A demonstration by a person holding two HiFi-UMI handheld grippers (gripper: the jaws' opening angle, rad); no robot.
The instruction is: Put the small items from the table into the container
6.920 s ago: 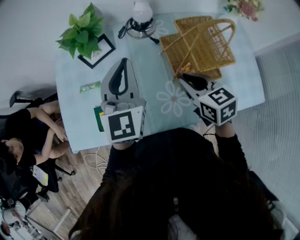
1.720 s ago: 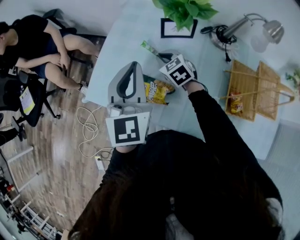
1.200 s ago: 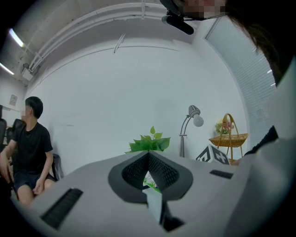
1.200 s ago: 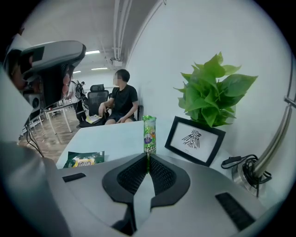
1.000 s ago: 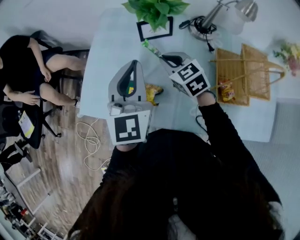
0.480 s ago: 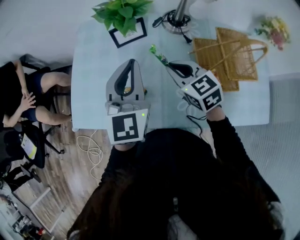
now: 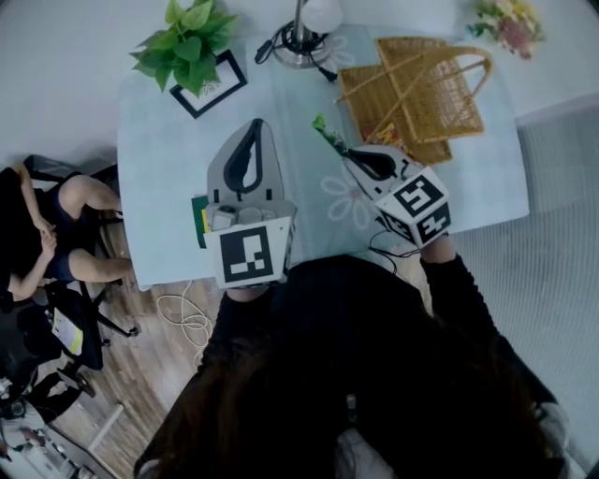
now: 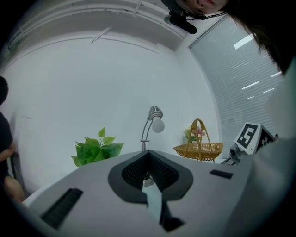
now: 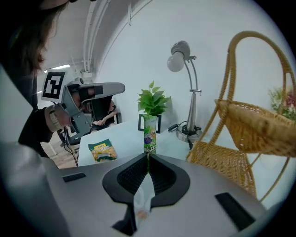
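Observation:
My right gripper (image 7: 343, 151) (image 9: 148, 156) is shut on the lower end of a slim green packet (image 7: 321, 128) (image 9: 149, 132), which stands up from its jaws. It hovers just left of the wicker basket (image 7: 449, 103) (image 9: 249, 125), whose handle rises at the table's far right. My left gripper (image 7: 255, 124) (image 8: 149, 152) hangs level over the table's left half, jaws shut with nothing between them. A yellow-green snack bag (image 7: 198, 220) (image 9: 102, 150) lies flat near the table's left front edge, partly hidden under the left gripper in the head view.
A potted plant (image 7: 185, 42), a black picture frame (image 7: 213, 86) and a desk lamp (image 7: 301, 37) with its cable stand along the table's far side. Flowers (image 7: 505, 19) sit beyond the basket. A person (image 7: 37, 234) sits on a chair left of the table.
The right gripper has carried the green packet across the table from near the picture frame to beside the basket. The left gripper drifted along with it, and the head view swung.

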